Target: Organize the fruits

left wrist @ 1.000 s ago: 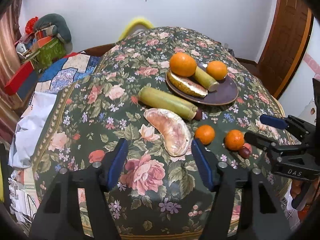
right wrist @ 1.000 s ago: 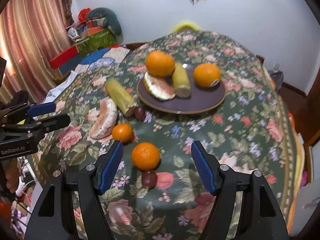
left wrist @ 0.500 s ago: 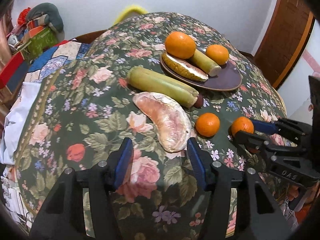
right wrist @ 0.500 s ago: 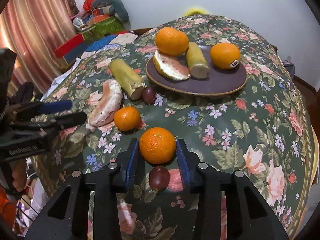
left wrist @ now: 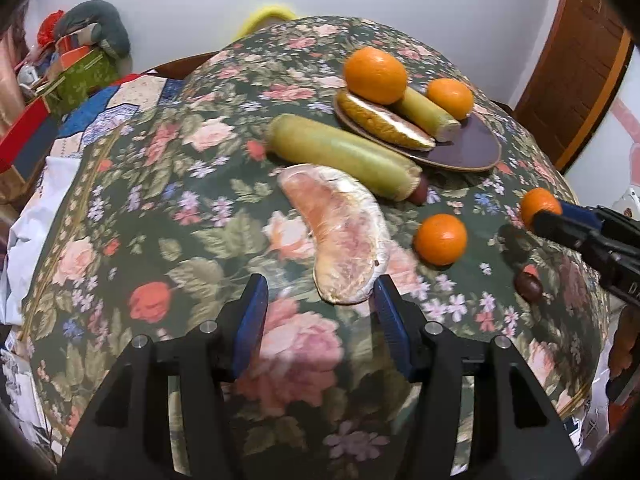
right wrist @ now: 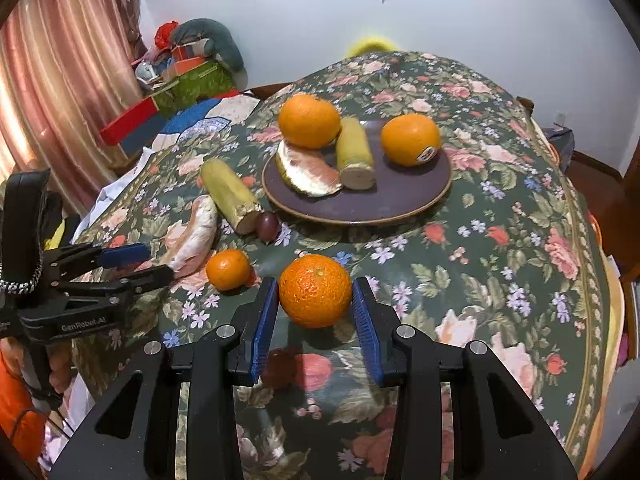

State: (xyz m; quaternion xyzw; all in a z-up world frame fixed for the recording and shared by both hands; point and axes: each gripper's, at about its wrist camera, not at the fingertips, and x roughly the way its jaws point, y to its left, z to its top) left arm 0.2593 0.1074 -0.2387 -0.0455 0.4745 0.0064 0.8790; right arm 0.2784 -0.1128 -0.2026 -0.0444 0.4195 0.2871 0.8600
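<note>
My right gripper [right wrist: 315,318] is shut on a mandarin [right wrist: 315,290] and holds it just above the floral tablecloth; it also shows in the left wrist view [left wrist: 538,207]. My left gripper [left wrist: 320,322] is open, its right pad touching the near end of a pomelo wedge [left wrist: 340,232]. A brown plate [right wrist: 400,200] holds two oranges, a pomelo wedge and a short green stalk. A long green stalk [left wrist: 344,156], a small mandarin [left wrist: 440,239] and two dark round fruits [left wrist: 528,286] [right wrist: 268,225] lie on the cloth.
The round table [right wrist: 520,240] drops away at its edges. A wooden door [left wrist: 576,72] stands at the right. Boxes and bedding [right wrist: 188,76] are piled to the left near a curtain.
My right gripper closed on the mandarin and lifted it off the cloth, away from the dark fruit. My left gripper moved forward to the pomelo wedge's near end.
</note>
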